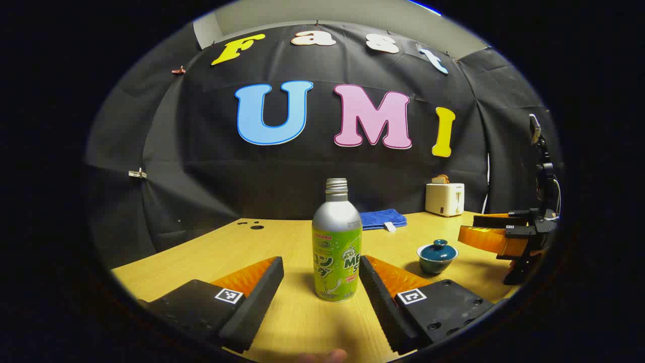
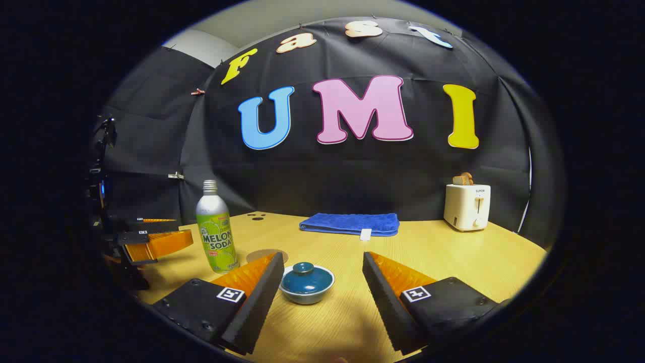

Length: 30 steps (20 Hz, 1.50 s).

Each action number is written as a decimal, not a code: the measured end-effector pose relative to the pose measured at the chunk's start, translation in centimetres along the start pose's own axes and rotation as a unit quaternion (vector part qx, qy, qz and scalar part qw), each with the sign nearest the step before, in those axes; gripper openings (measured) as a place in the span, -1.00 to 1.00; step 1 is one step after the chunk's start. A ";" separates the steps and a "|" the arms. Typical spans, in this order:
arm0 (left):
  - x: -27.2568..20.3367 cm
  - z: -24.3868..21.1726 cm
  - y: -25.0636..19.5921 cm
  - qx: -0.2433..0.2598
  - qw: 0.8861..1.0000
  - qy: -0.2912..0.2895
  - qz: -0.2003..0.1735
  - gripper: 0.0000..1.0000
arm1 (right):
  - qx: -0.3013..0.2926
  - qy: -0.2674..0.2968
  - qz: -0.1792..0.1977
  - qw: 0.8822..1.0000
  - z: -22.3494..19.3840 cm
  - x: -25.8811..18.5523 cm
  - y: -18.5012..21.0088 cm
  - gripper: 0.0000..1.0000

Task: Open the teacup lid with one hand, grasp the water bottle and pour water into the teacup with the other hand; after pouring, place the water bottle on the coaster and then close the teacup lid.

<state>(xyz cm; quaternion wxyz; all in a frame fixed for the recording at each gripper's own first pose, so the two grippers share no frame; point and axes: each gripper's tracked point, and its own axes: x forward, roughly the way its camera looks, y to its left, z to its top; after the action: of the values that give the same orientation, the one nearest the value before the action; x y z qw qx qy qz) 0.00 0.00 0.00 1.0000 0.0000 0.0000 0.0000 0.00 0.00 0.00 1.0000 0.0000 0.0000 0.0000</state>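
Between the gaping left tool's [image 1: 322, 282] fingers, upright water bottle [image 1: 336, 242], neck upward; right tool [image 2: 322, 282] likewise gaping.

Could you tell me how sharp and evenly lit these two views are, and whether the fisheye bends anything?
Left gripper view: bottle sharp, with a soft sheen on its metal shoulder; table edge bows. Right gripper view: teacup crisp, casting a soft shadow; toaster leans inward; both views darken toward the rim.
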 end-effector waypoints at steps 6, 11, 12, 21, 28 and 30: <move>0.1 0.0 0.0 0.000 1.000 0.000 0.000 0.91 | 0.000 0.001 0.006 1.000 0.1 0.4 0.5 0.94; 0.0 -0.1 0.1 0.000 1.000 0.000 0.000 0.91 | 0.000 0.001 0.006 1.000 0.0 0.4 0.5 0.94; 0.1 -0.1 0.1 0.000 1.000 -0.001 0.000 0.91 | 0.000 0.001 0.006 1.000 0.0 0.4 0.5 0.94; 0.1 0.0 0.1 0.000 1.000 -0.001 0.000 0.91 | -0.007 0.082 0.039 0.996 -2.8 3.3 2.0 0.76; 0.2 -0.1 0.1 0.000 1.000 -0.001 0.000 0.90 | -0.017 0.089 0.037 0.995 -3.0 4.8 2.2 0.47; 0.2 -0.1 0.1 0.000 1.000 -0.001 0.000 0.91 | -0.023 0.099 0.040 0.994 -3.3 4.8 2.3 0.34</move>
<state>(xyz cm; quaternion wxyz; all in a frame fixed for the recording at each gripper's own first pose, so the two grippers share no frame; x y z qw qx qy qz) 0.20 0.08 -0.05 1.0000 -0.0003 -0.0013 0.0001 4.80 2.31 -3.30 0.9940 -0.0229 0.0993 0.0396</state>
